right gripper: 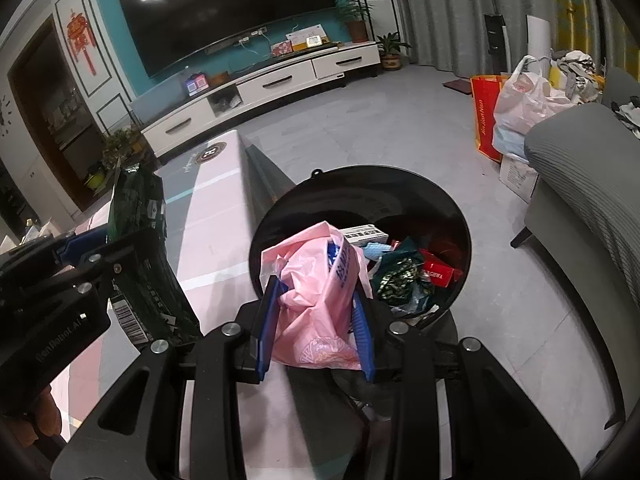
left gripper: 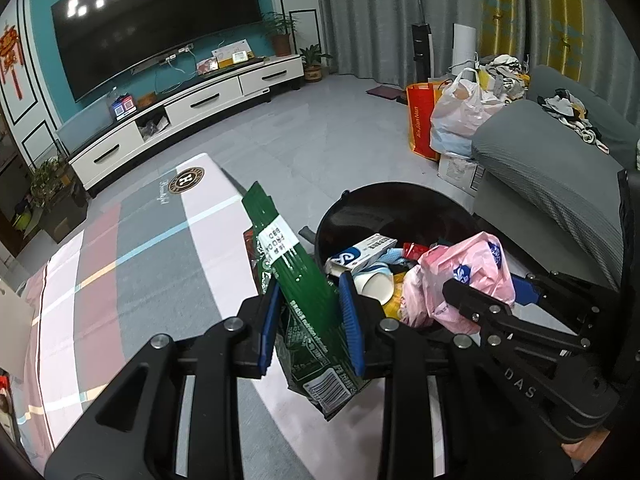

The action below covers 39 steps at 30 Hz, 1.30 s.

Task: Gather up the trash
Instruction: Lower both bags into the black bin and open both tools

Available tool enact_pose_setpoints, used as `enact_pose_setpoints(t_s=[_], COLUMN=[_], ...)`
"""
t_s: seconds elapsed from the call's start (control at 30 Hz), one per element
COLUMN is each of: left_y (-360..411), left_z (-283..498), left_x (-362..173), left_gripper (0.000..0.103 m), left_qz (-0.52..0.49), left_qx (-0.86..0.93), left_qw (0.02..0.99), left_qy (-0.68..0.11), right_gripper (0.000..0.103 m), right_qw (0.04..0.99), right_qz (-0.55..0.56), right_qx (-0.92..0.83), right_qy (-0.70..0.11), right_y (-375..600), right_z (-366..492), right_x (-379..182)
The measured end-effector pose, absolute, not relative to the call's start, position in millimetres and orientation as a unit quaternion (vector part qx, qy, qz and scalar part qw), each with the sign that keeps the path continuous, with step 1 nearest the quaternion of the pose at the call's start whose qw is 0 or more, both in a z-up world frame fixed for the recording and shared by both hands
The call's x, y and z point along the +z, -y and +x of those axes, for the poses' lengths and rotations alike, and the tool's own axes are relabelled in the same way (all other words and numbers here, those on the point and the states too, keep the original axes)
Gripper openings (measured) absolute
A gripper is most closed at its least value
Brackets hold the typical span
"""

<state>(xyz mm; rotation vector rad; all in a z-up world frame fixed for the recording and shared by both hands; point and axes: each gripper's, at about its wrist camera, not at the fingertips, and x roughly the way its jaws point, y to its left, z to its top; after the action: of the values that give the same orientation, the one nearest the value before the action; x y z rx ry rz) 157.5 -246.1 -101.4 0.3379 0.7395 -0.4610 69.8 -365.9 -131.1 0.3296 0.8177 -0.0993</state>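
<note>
My left gripper (left gripper: pixel 312 320) is clamped on a green snack packet (left gripper: pixel 296 280); both blue pads (left gripper: pixel 269 320) press its crumpled sides, the barcode end hanging toward me at 6 o'clock and the white-labelled top slanting up toward 11 o'clock. In the right wrist view the same green snack packet (right gripper: pixel 140 216) shows at 9 o'clock, held up over the table, with the left gripper (right gripper: pixel 104 256) gripping it low on its body.

My right gripper (right gripper: pixel 316 320) grasps a pink plastic bag (right gripper: pixel 316 300); the bag bulges out between the blue pads (right gripper: pixel 362 336) and its loose top leans toward 12 o'clock, over the near rim of the black trash bin (right gripper: pixel 360 196). From the left wrist camera, the pink plastic bag (left gripper: pixel 460 276) sits at 3 o'clock of the packet, with the right gripper (left gripper: pixel 490 304) closed around it.

The black trash bin (left gripper: pixel 380 204) stands on the grey floor just beside the table's edge, at 1 o'clock from my left gripper. It already holds a white and blue carton (left gripper: pixel 360 254), a paper cup (left gripper: pixel 376 286), a red box (right gripper: pixel 438 272) and dark green wrappers (right gripper: pixel 396 276).

The table (left gripper: pixel 132 264) under my left hand wears a cloth of pink, grey and white stripes. At 2 o'clock a grey sofa (left gripper: pixel 540 160) runs along the right side, with an orange bag (left gripper: pixel 420 120) and a white plastic bag (left gripper: pixel 460 108) at its far end. A television (left gripper: pixel 160 20) hangs at 11 o'clock.
</note>
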Motion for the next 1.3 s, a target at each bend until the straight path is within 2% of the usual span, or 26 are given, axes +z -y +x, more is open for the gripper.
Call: enact_pose_setpoints(t_s=[0.7,1.3], left_y=[293.4,318.2], left_z=[185.5,223.3], left_x=[-110.8,-140.8], left_gripper=[0.030,0.031], left_qz=[0.148,0.150], left_qx=[-0.259,-0.247], left_qw=[0.881,0.873], left_qy=[-0.367,-0.394], right_gripper=[0.035,0.036], right_qw=[0.897,0.889], right_qz=[0.173,0.175], right_qx=[-0.084,-0.091], right_qy=[-0.399,-0.414], right_y=[398.9,411.9], right_z=[85.2,109.4], right_x=[-146.9,-165.7])
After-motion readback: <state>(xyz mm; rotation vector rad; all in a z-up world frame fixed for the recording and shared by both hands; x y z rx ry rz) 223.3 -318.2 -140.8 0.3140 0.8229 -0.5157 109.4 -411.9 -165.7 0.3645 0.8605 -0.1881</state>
